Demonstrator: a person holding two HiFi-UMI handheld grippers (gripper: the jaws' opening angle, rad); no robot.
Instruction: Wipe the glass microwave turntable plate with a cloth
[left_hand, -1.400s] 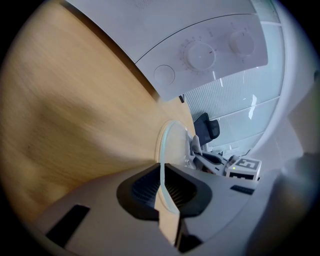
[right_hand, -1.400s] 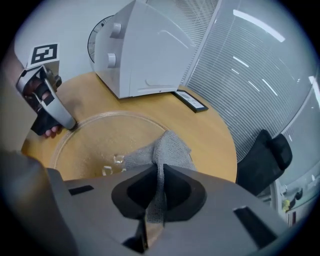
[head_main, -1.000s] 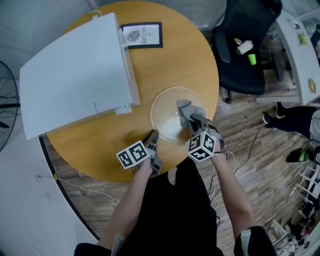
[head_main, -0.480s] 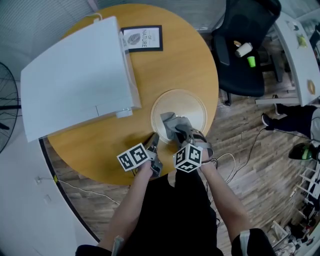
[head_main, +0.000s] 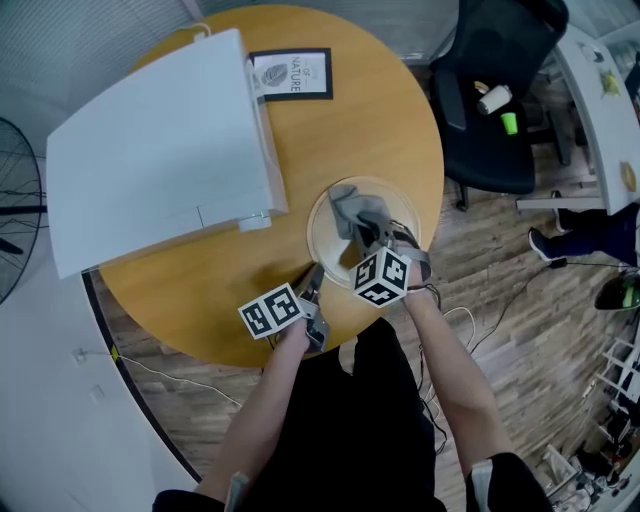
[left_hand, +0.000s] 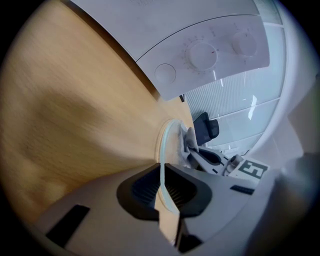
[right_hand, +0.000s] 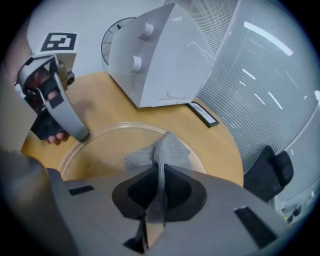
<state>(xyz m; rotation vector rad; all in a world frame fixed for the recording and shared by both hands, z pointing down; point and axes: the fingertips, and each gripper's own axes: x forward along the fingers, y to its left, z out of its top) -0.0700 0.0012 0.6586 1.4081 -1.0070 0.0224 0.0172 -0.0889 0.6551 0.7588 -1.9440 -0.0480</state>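
Glass plate (right_hand: 105, 152) carries our grey cloth (right_hand: 166, 151); our left gripper (left_hand: 163, 186) pinches its rim; our right gripper (right_hand: 159, 192) clamps the cloth resting on it.

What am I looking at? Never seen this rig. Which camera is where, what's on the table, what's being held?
There is no robot here. A person holds a two-jaw claw in each hand, and each claw carries a marker cube and its own camera. The top-down picture comes from a camera on the person's head. The other two pictures look along each claw's jaws.

On the round wooden table are a white microwave, a framed card and the glass turntable plate.

The left claw pinches the plate's near rim, apparently to steady it. The right claw is clamped on a grey cloth that lies on the plate.
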